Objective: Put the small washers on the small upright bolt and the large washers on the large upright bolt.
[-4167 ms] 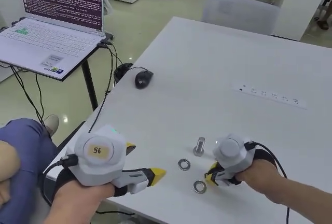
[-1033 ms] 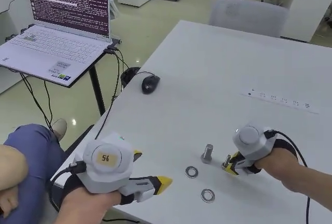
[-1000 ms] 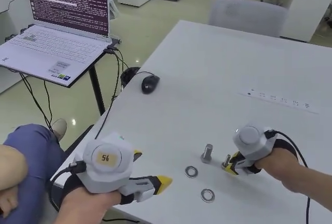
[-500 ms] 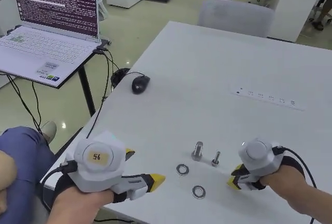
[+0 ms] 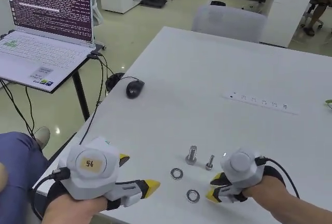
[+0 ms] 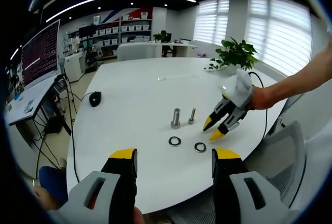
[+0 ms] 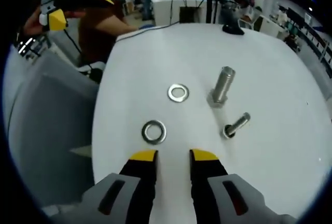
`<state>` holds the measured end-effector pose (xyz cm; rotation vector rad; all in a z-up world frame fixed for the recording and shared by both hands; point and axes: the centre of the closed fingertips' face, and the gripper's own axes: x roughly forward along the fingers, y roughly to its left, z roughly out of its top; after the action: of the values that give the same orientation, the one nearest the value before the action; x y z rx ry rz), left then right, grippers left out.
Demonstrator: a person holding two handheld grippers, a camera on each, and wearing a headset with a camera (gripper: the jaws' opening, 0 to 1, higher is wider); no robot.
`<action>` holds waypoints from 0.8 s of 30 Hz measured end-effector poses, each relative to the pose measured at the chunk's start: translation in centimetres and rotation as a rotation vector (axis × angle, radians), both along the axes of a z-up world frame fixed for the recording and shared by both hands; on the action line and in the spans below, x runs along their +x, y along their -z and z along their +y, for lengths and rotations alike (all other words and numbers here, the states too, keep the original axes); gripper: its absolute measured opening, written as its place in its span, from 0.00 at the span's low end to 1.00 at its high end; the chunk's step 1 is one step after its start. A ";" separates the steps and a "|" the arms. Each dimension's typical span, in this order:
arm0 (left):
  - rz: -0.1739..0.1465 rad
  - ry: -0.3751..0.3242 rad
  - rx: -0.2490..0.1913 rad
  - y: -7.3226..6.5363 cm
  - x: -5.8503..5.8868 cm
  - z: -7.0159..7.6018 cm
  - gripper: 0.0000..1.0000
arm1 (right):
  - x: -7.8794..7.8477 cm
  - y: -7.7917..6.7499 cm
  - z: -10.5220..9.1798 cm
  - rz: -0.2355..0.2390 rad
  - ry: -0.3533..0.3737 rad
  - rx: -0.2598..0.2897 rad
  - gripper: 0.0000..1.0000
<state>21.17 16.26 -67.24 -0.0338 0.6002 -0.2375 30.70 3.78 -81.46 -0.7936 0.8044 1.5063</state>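
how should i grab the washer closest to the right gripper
Pinch the near washer across its ring, one jaw tip in the hole and one outside the rim, coming steeply from above with the right gripper, which sits just behind it. It lies flat and thin on the table, so a level side approach would probably slip.

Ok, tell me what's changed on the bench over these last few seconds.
The right gripper set the small bolt upright on the table beside the large bolt, let go and pulled back; it now hovers open near the washers. The large bolt, the washers and the open left gripper stayed put.
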 end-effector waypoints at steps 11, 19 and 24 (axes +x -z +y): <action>0.001 -0.014 -0.002 0.0 -0.3 0.3 0.57 | -2.1 0.8 1.8 -0.046 -0.199 -0.047 0.30; -0.002 -0.015 0.000 -0.2 -0.2 0.3 0.57 | -2.2 1.2 1.8 -0.057 -0.301 -0.094 0.30; 0.002 -0.012 0.002 0.0 -0.2 0.3 0.57 | -2.4 1.1 2.1 -0.082 -0.430 -0.120 0.30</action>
<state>20.97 16.51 -67.22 -0.0359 0.6019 -0.2253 28.30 5.91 -82.59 -1.1653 0.6954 1.8000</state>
